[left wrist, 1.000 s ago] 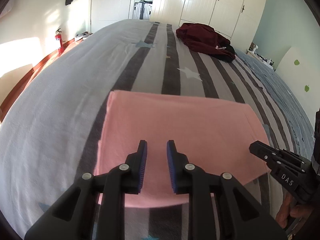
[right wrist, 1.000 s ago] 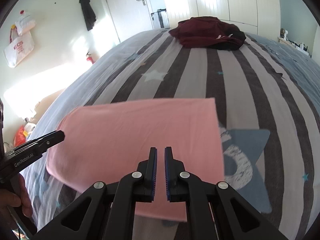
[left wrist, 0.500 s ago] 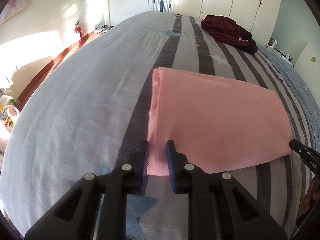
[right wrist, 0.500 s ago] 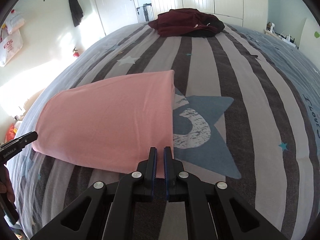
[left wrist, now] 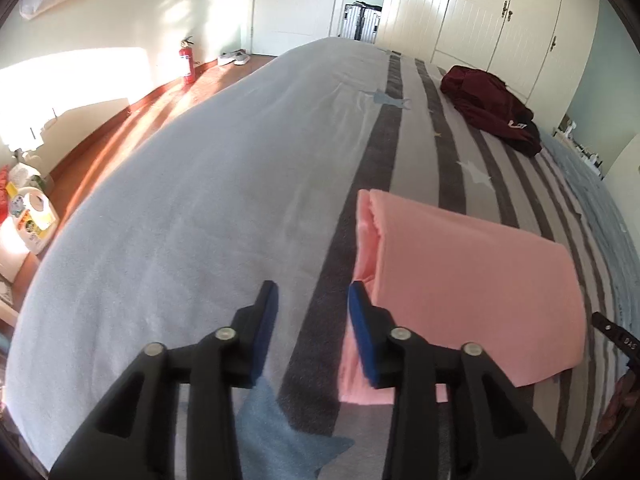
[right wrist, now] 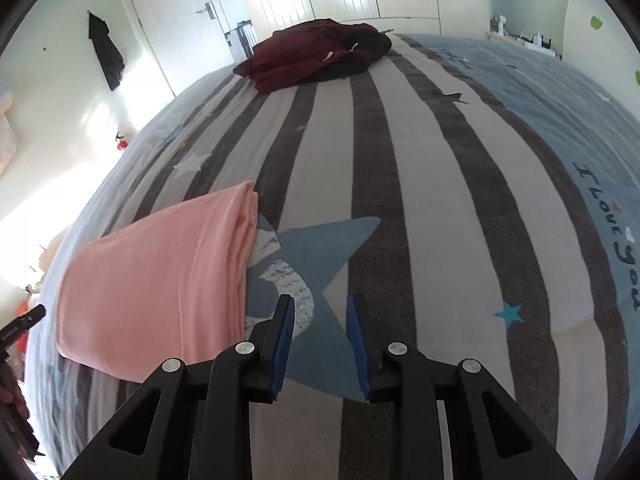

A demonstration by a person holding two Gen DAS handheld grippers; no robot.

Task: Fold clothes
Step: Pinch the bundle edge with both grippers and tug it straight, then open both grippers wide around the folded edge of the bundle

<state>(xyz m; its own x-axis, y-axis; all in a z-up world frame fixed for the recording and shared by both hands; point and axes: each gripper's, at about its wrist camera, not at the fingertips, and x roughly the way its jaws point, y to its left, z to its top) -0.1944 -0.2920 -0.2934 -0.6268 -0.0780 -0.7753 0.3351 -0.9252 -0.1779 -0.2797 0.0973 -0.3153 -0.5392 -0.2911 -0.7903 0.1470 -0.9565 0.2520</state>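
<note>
Left wrist view: the left gripper (left wrist: 312,292) has just been opening, and its fingers (left wrist: 267,312) now stand fairly wide with only bedspread between them. The right-hand finger sits just against the near left corner of the folded pink garment (left wrist: 460,280), but nothing is pinched. In the right wrist view, the right gripper (right wrist: 320,308) has likewise just been opening; its fingers (right wrist: 285,328) stand narrowly apart over the blue star print (right wrist: 320,248), empty, with the garment's right edge just beside them to the left.

So the garment lies between the two grippers, its long axis running across from one to the other, flat on the bed (right wrist: 420,200) with layered edges showing at both ends. Each gripper is near its own end, and neither seems clearly nearer.

Around the pink piece the bed has plenty of open room, both to the left and further up. The dark red clothes (right wrist: 316,52) lie well apart, near the far end.
</note>
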